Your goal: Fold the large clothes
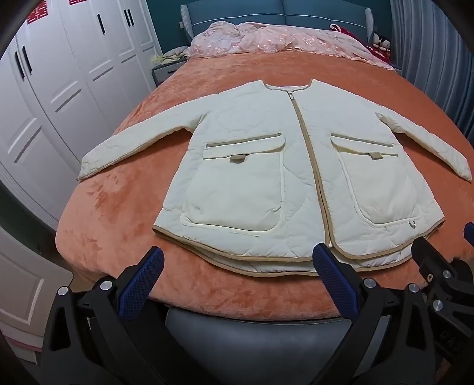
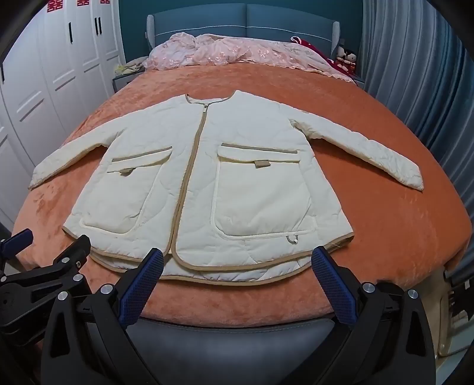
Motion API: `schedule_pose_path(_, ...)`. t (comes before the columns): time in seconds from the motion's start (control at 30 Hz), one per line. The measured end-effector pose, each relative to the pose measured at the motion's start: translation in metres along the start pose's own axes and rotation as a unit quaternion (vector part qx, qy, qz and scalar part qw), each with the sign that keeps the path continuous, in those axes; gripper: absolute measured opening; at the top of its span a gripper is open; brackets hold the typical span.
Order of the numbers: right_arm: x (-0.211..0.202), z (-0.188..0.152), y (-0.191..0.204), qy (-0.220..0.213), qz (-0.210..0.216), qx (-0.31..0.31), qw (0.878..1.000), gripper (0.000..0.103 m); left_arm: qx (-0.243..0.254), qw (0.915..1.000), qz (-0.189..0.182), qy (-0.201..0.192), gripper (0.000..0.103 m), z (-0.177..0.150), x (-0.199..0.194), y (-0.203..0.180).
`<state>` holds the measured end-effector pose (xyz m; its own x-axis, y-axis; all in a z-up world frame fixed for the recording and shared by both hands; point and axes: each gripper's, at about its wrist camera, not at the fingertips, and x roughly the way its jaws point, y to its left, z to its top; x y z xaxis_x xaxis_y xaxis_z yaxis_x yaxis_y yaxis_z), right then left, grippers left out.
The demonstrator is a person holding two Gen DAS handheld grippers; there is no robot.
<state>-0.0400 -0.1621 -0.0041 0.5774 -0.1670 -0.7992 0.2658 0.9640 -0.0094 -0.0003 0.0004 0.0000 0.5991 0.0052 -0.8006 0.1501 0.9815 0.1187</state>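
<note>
A cream quilted jacket [image 1: 260, 177] with tan trim, zipped shut, lies flat and front-up on the orange bedspread [image 1: 118, 231], both sleeves spread out to the sides. It also shows in the right wrist view [image 2: 207, 183]. My left gripper [image 1: 237, 266] is open and empty, hovering just before the jacket's hem at the bed's foot. My right gripper [image 2: 237, 266] is open and empty, just before the hem on the jacket's right half. The right gripper also shows at the right edge of the left wrist view [image 1: 441, 260]. The left gripper also shows at the left edge of the right wrist view [image 2: 50, 251].
A pink quilt [image 1: 275, 40] is bunched at the head of the bed before a blue headboard [image 2: 246, 17]. White wardrobes [image 1: 68, 71] stand on the left, grey curtains [image 2: 414, 74] on the right. A dark padded bed edge [image 1: 251, 334] lies below the grippers.
</note>
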Motion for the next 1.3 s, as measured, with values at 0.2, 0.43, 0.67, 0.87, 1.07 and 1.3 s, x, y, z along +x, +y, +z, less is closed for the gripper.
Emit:
schedule_pose_path(0.2, 0.0, 0.002, 0.001, 0.004, -0.002, -0.006, 1.0, 0.098, 0.016, 0.9996, 0.021, 0.003, 0.098, -0.001, 0.0, -0.01)
schedule_pose_path(0.43, 0.002, -0.002, 0.006, 0.009, -0.004, -0.01, 1.0, 0.098, 0.007, 0.9999, 0.009, 0.01, 0.098, 0.001, 0.0, -0.003)
schedule_pose_path(0.67, 0.001, -0.002, 0.005, 0.009, -0.003, -0.008, 1.0, 0.098, 0.005, 0.9999, 0.007, 0.009, 0.098, -0.001, 0.001, 0.002)
schedule_pose_path(0.87, 0.001, -0.002, 0.004, 0.012, -0.001, -0.005, 1.0, 0.098, 0.003, 0.9999, 0.004, 0.014, 0.098, -0.002, 0.002, 0.005)
schedule_pose_path(1.07, 0.002, -0.005, 0.005, 0.015, -0.001, -0.006, 1.0, 0.098, 0.003, 0.9999, 0.005, 0.015, 0.098, -0.002, 0.003, 0.004)
schedule_pose_path(1.3, 0.002, -0.007, 0.004, 0.017, -0.001, -0.007, 1.0, 0.098, 0.002, 0.9998, 0.005, 0.019, 0.098, -0.004, 0.004, 0.003)
